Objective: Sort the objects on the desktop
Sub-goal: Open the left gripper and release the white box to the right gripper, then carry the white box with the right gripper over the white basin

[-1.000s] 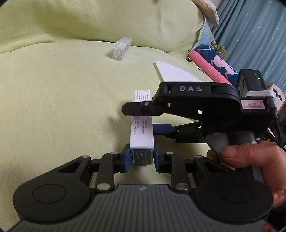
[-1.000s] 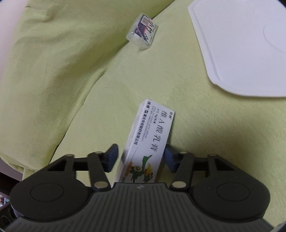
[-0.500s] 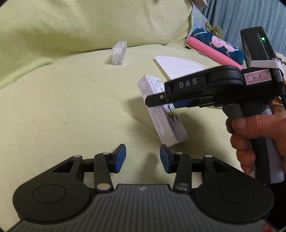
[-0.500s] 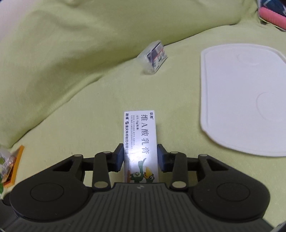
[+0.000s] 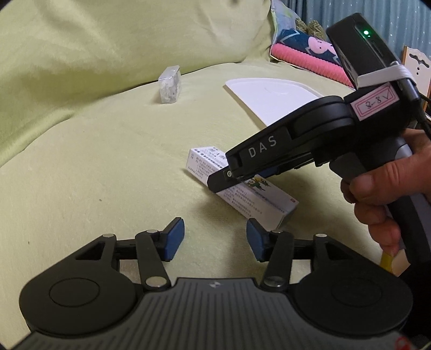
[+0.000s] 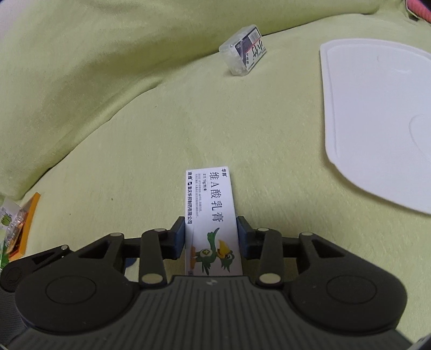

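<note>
White ointment box (image 6: pixel 211 223) with bird cartoon and black print: clamped between blue pads (image 6: pixel 179 237) of right gripper (image 6: pixel 211 237), long axis pointing forward along the fingers, far end out over the green cushion (image 6: pixel 134 121). In left wrist view, same box (image 5: pixel 250 193) seen from the side, tilted, lower end close to the cushion; contact with fabric not resolvable.

Right gripper (image 5: pixel 229 177) in left view: entering from the right, angled down to the left, "DAS" on the finger housing, pink-edged label reading "8-8", green LED lit on the top unit. Hand (image 5: pixel 382 193) wrapped around the grip, thumb on the near side.

Left gripper (image 5: pixel 215 237): jaws spread wide, nothing between the blue pads (image 5: pixel 172 239), low over the cushion, just short of the box.

Clear plastic case (image 6: pixel 242 51) well beyond the box, at the cushion fold. White tray (image 6: pixel 377 121) to the right, flat.

Only in right view: orange packet (image 6: pixel 23 223) at left edge. Only in left view: pink-and-navy fabric item (image 5: pixel 309 53) beyond the tray, blue curtain (image 5: pixel 404 21) behind.
</note>
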